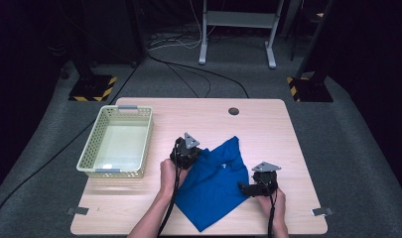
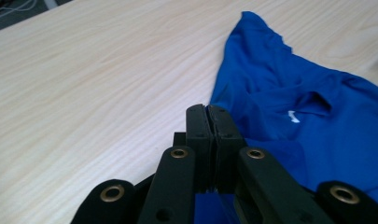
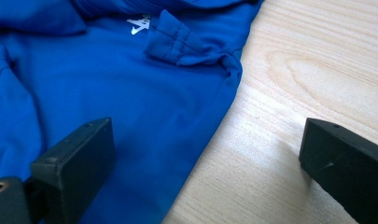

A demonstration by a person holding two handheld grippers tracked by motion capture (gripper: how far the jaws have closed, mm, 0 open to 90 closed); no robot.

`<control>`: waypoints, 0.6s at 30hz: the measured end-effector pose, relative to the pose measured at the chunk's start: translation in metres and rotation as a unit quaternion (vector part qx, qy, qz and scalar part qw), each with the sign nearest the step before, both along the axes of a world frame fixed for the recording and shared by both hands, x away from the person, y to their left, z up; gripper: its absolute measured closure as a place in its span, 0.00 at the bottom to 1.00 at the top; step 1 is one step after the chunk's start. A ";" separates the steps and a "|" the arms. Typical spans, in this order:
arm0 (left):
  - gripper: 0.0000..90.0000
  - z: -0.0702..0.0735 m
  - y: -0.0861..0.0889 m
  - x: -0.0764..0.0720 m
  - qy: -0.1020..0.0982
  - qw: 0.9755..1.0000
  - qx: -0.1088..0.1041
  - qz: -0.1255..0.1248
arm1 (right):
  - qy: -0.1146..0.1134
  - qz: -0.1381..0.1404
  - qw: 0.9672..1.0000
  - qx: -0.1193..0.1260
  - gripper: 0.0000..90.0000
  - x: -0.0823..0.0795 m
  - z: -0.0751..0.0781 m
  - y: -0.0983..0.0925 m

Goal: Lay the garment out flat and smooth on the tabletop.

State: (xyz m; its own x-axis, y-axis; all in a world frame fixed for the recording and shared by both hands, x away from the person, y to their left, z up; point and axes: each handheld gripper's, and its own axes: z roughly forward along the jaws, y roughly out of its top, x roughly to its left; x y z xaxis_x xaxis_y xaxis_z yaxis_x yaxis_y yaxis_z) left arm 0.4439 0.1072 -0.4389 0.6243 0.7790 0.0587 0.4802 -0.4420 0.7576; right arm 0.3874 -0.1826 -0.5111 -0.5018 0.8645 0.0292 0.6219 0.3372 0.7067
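Blue shirt lies crumpled near the bench's front edge, right of centre; its lower hem is cut off in both gripper views. Left claw sits at the shirt's left edge, jaws pressed together; whether cloth is caught between them cannot be told. Right claw hangs low over the shirt's right edge, jaws spread, one over cloth, one over bare wood. Basket stands by the left edge.
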 end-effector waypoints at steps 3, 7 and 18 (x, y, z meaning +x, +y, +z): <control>0.97 0.001 0.002 0.005 0.000 1.000 0.004 0.003 | 0.000 0.000 1.000 0.000 0.03 0.000 0.000 0.000; 0.97 -0.001 0.003 0.011 0.007 1.000 0.005 0.008 | 0.000 0.000 1.000 0.000 0.03 0.000 0.000 0.000; 0.97 0.012 0.008 0.024 0.000 1.000 0.012 0.017 | 0.000 0.000 1.000 0.000 0.03 0.000 0.000 0.000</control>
State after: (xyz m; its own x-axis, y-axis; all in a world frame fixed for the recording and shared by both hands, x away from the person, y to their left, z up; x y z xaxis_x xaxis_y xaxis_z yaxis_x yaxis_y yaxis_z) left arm 0.4684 0.1157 -0.4271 0.5968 0.7986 0.0779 0.4951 -0.4429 0.7475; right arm 0.3874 -0.1826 -0.5111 -0.5012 0.8649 0.0288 0.6219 0.3368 0.7070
